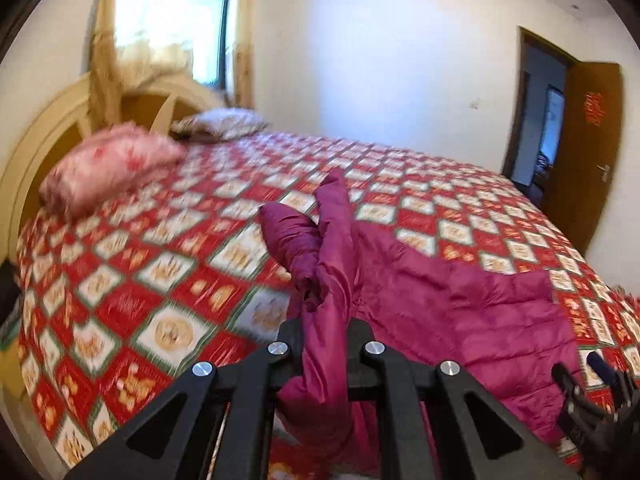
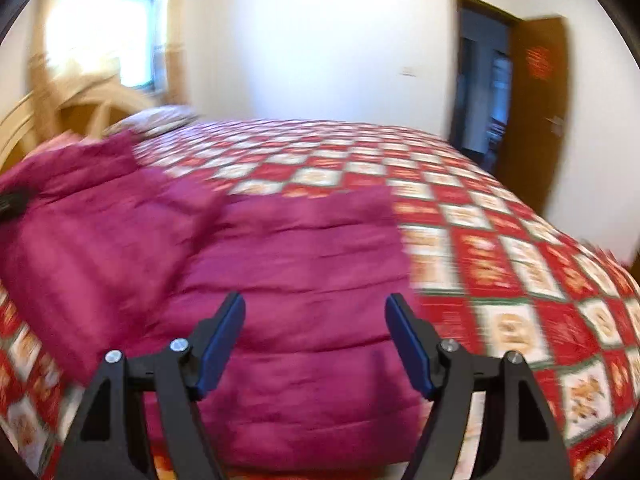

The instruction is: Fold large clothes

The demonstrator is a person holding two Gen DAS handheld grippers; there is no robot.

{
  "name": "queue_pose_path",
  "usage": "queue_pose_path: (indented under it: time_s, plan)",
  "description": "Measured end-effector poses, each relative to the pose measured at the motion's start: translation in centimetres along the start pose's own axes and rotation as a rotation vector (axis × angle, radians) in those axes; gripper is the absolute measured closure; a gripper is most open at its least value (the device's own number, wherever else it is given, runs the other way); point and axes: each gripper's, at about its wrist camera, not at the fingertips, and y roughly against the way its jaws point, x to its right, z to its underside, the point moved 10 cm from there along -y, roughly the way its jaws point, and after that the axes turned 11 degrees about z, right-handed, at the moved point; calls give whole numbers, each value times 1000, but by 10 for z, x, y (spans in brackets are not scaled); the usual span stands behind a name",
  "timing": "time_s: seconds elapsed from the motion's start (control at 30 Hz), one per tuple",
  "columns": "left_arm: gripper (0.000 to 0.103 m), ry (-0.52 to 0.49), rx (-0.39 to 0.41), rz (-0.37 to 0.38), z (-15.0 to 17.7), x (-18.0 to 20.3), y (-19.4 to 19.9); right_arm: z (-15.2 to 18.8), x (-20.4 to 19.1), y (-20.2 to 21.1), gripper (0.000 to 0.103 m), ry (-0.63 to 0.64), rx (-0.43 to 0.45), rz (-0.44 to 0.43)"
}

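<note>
Magenta quilted down jacket (image 1: 480, 312) is seen spread across the near side of a bed covered with a red-and-cream diamond-patterned quilt (image 1: 160, 280). A fold of the jacket's shiny fabric is clamped between the closed jaws of the left gripper (image 1: 324, 328), with the cloth hanging over the black linkage; a sleeve (image 1: 288, 236) is bunched just beyond it. The right gripper (image 2: 316, 320) is held above the jacket's padded body (image 2: 300, 260), its blue-faced jaws spread wide with nothing gripped between them. In the left wrist view the right gripper is glimpsed at the lower right edge, near the jacket's hem. A pink floral pillow (image 1: 108, 164) and a pale patterned pillow (image 1: 220, 124) are propped at the cream curved wooden headboard (image 1: 44, 136), well apart from the garment. A brown wooden door (image 1: 588, 148) is shown standing open in the white far wall, and a curtained window (image 1: 168, 28) is lit behind the headboard.
</note>
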Motion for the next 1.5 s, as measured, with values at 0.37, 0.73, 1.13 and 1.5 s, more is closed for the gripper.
queue_pose_path:
  time_s: [0.37,0.73,1.13,1.5]
  plan:
    - [96,-361,18,246,-5,202,-15,7,138,-97,26,-194,-176,260]
    - [89,-744,-131,308,106,304,-61,33,165,-115,26,-266,-271,238]
    - [22,-720,94,324,32,298,22,16,187,-104,26,-281,-255,265]
    - [21,-143,-162,-106,-19,81,-107,-120,85,-56,49,-86,-73,156]
